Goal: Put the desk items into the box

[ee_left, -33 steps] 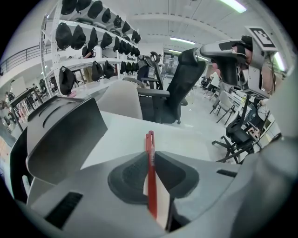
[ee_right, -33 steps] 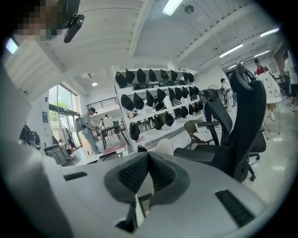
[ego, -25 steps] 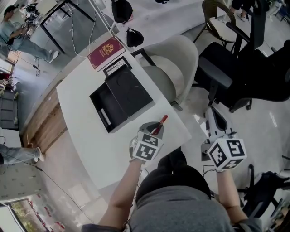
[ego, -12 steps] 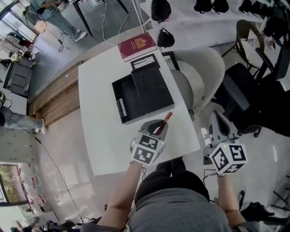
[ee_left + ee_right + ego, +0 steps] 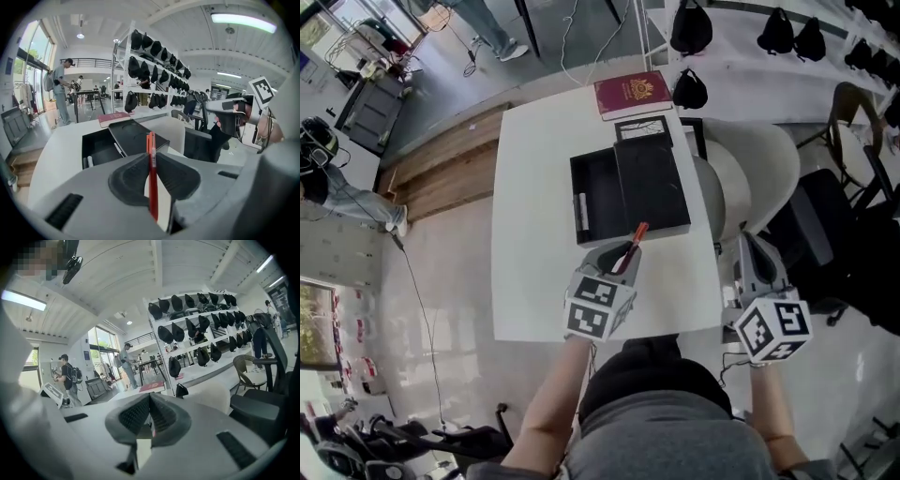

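- Head view: the left tongs (image 5: 622,261) hover above the near part of the white worktop (image 5: 534,281), just short of the open black box (image 5: 598,183). They grip a red pen (image 5: 633,242) whose tip points toward the box.
- A white marker (image 5: 578,206) already lies in the box's open half. A red book (image 5: 633,94) and a small black-framed card (image 5: 640,129) are still out on the worktop beyond the box.
- The right tongs (image 5: 757,272) hang off the worktop's right edge, above a pale chair (image 5: 727,187) and well apart from the box.
- Left gripper view: the jaws are narrowed onto the red pen (image 5: 151,173), which stands upright between the pads and sticks out past them. The box (image 5: 101,145) lies straight ahead, with the red book (image 5: 115,118) behind it.
- Right gripper view: the right tongs (image 5: 149,401) have their pads drawn together at the tips and hold nothing. They face a room with shelving, and no desk item is near.
- My judgement: the task is partly done. One item is boxed and the pen is on its way but not yet over the opening. The book and the card remain, if they count as desk items.
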Available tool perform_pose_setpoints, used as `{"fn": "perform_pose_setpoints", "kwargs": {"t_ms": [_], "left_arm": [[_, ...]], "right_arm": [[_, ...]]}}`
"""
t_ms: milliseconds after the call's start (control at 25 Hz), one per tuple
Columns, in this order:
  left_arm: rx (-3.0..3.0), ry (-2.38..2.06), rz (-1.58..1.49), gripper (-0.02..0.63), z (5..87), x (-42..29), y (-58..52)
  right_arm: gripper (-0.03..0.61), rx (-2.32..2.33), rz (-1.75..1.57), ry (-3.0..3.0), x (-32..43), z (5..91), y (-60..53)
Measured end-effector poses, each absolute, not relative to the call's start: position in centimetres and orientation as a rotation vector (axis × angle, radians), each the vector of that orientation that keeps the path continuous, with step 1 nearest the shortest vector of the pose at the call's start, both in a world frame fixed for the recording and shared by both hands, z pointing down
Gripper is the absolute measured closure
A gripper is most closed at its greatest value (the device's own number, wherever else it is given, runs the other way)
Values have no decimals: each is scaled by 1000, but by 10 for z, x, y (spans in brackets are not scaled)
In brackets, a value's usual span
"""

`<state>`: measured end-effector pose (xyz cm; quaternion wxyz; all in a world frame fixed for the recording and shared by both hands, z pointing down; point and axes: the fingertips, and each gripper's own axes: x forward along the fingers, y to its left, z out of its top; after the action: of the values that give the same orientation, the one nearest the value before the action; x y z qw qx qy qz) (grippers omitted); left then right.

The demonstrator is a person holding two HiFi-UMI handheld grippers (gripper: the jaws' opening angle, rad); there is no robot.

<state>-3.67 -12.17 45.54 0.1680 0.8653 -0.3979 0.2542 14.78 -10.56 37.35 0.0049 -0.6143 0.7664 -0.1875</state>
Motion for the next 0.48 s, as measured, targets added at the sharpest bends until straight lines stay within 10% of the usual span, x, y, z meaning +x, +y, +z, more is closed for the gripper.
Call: {"fn": "perform_pose_setpoints", "kwargs": {"t_ms": [480], "left_arm": [[2317, -1372, 512, 563, 431, -83, -142]], "right_arm": [[574, -1793, -573, 2521, 121, 372, -122]]}}
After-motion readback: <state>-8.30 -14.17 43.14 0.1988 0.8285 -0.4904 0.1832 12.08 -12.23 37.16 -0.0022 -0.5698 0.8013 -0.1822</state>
